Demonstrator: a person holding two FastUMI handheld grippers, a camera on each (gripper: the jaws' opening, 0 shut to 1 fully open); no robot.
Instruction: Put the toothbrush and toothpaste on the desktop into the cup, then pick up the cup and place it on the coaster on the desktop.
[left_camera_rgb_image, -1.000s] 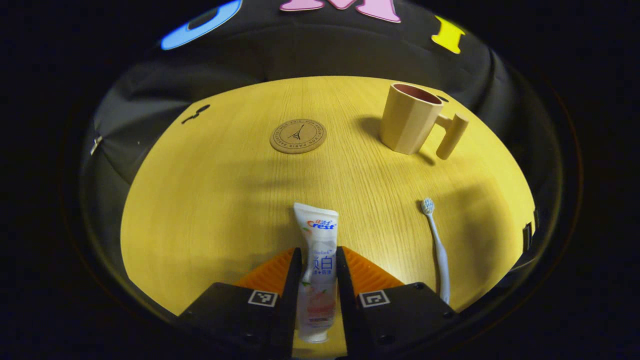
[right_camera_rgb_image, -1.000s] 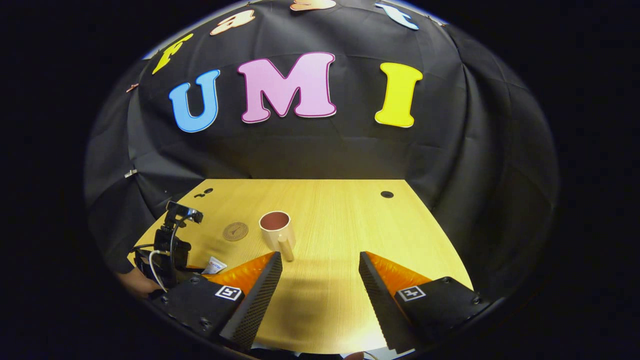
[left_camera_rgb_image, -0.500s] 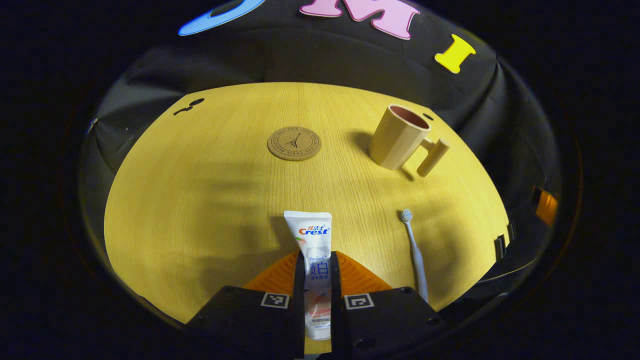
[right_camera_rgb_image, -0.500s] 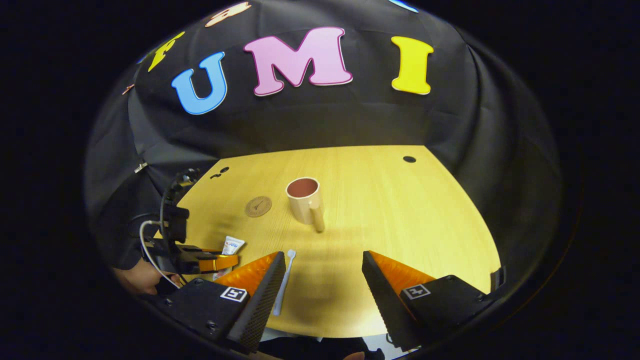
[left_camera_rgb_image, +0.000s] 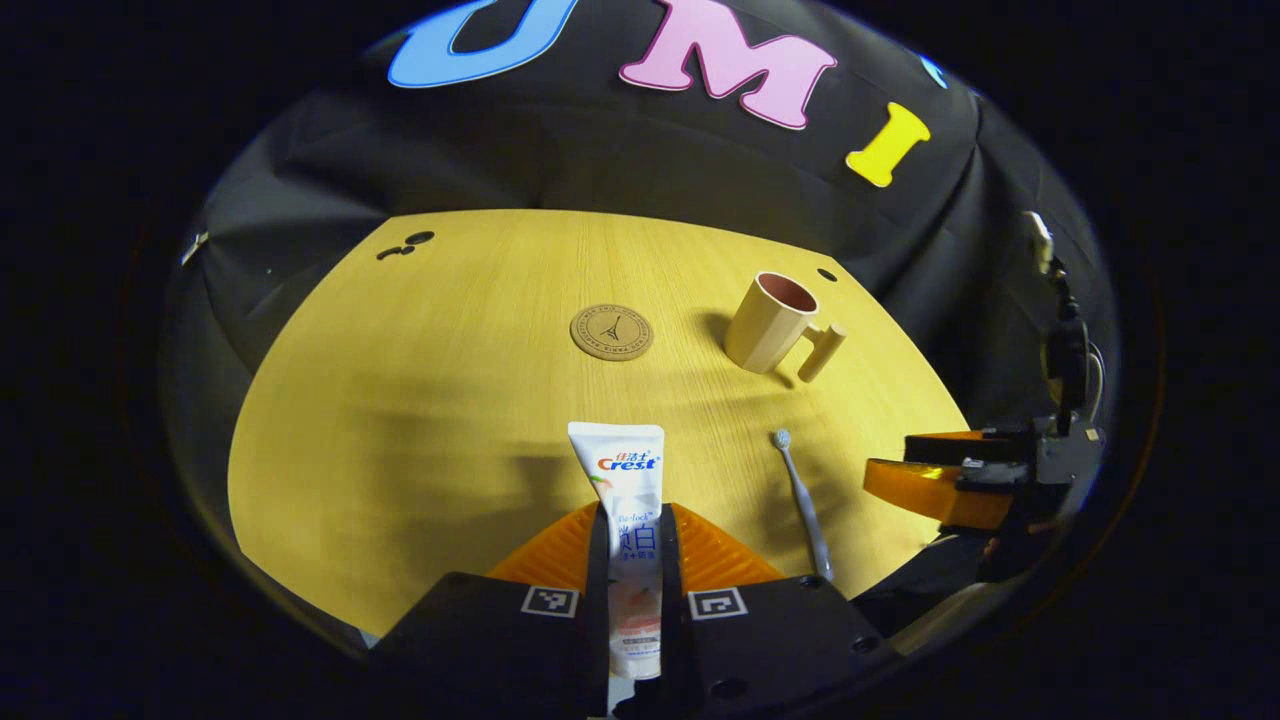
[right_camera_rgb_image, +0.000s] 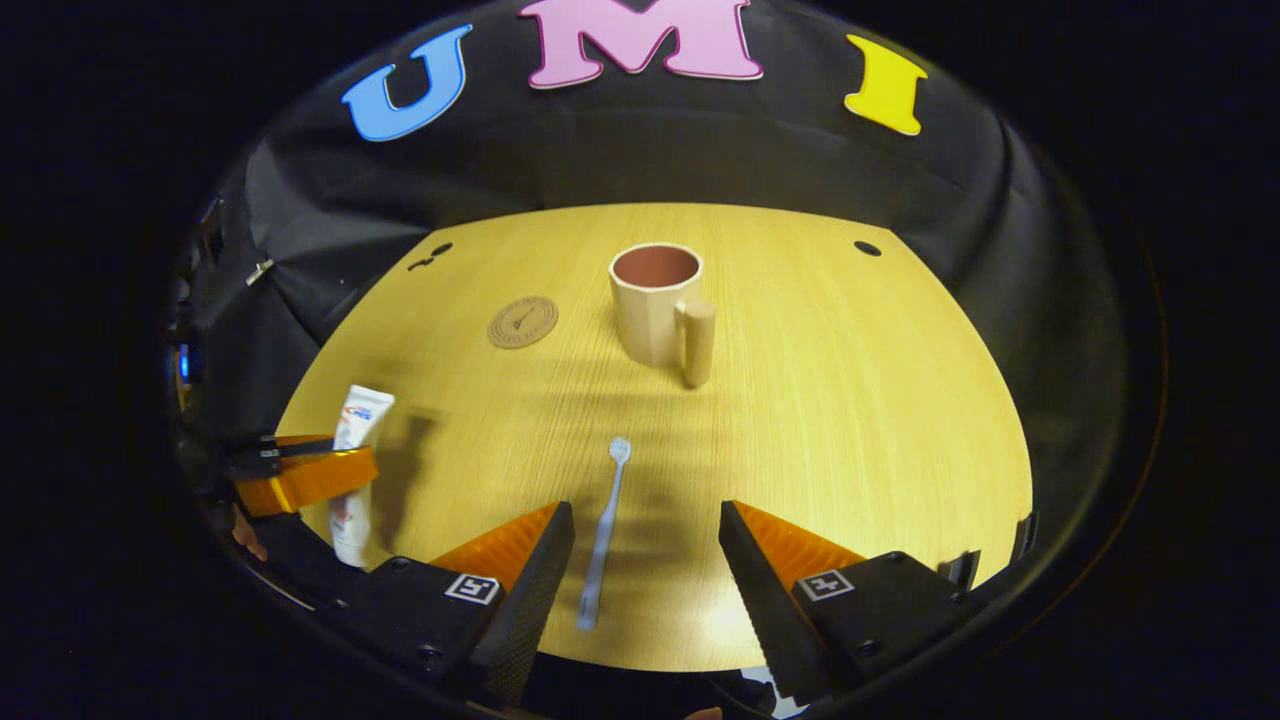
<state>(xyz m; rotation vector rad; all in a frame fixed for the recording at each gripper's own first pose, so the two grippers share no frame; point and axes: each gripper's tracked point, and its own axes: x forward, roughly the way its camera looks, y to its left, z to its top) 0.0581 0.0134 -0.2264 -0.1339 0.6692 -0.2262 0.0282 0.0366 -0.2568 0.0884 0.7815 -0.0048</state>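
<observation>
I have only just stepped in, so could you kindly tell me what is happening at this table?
A person is working with two handheld grippers. The left gripper is shut on the toothpaste, held above the desktop. The right gripper is open, with the toothbrush lying flat between its fingers, not gripped. The cup stands empty and upright, beside the coaster rather than on it, so nothing has gone into it yet.

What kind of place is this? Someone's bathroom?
Probably not: it looks like a staged recording booth. A bare wooden desk stands against a black cloth wall, set out with a cup, a coaster and a toothbrush.
</observation>
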